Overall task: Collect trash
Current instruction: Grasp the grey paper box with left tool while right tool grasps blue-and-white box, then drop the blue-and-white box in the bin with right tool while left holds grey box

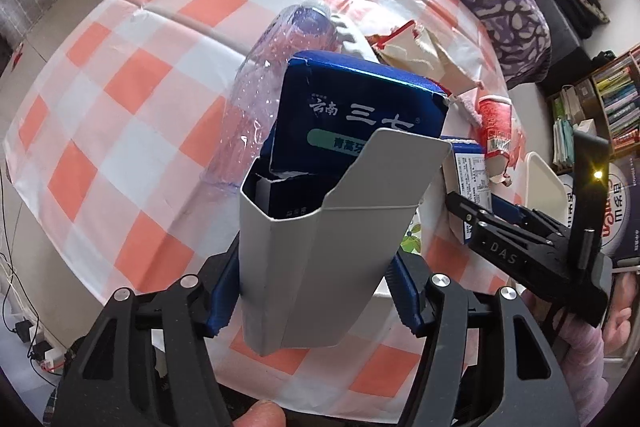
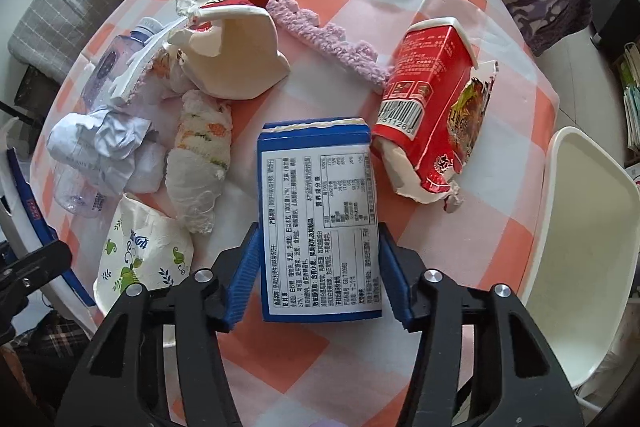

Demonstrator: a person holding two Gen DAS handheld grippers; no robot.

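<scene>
The right claw [image 2: 318, 281] is pinched on the blue carton [image 2: 318, 215], which is held across its narrow width just above the surface [image 2: 500, 131]. The left claw [image 1: 312, 291] is clamped on the grey-lined box [image 1: 316, 239]. Both are judged light and crushable (thin card); gentle side-wall pressure is advised.

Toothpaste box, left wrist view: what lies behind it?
A clear plastic bottle lies behind the dark blue toothpaste box; its lower right side is covered, so whatever else lies there cannot be seen.

Two torn noodle cups [image 2: 236, 55], two blue cartons [image 2: 320, 223], one plastic bottle [image 2: 116, 59], perhaps three crumpled wrappers [image 2: 104, 143].
</scene>
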